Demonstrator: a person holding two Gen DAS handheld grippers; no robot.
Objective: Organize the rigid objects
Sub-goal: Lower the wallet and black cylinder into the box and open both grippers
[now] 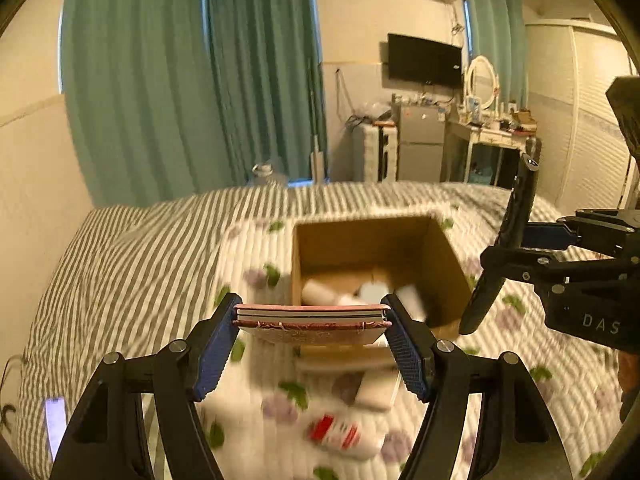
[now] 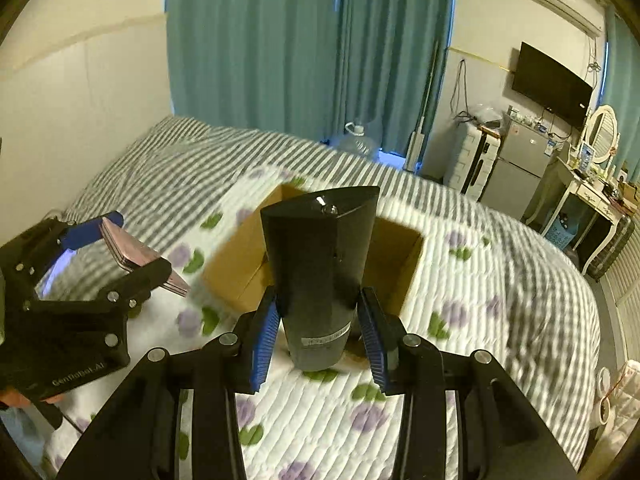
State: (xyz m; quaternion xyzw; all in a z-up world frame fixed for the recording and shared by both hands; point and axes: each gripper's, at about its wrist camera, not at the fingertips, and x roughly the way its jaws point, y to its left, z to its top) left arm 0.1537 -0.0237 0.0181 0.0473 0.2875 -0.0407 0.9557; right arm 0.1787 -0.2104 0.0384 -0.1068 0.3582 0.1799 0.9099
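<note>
My left gripper (image 1: 311, 320) is shut on a pink-covered notebook (image 1: 312, 318) and holds it flat above the near rim of an open cardboard box (image 1: 444, 264) on the bed. The box holds several white items (image 1: 372, 294). My right gripper (image 2: 318, 320) is shut on a tall black device (image 2: 320, 264) and holds it upright over the box (image 2: 236, 268). In the left wrist view the right gripper (image 1: 516, 248) and its black device (image 1: 516, 216) are to the right of the box. In the right wrist view the left gripper (image 2: 120, 248) with the notebook (image 2: 140, 258) is at the left.
A white quilt with purple flowers (image 1: 248, 264) covers a grey-striped bed (image 1: 120, 248). A red-and-white pack (image 1: 336, 432) and a white flat box (image 1: 378, 392) lie on the quilt near me. A fridge (image 1: 420, 144), dressing table (image 1: 492, 136) and green curtains (image 1: 192, 80) stand beyond the bed.
</note>
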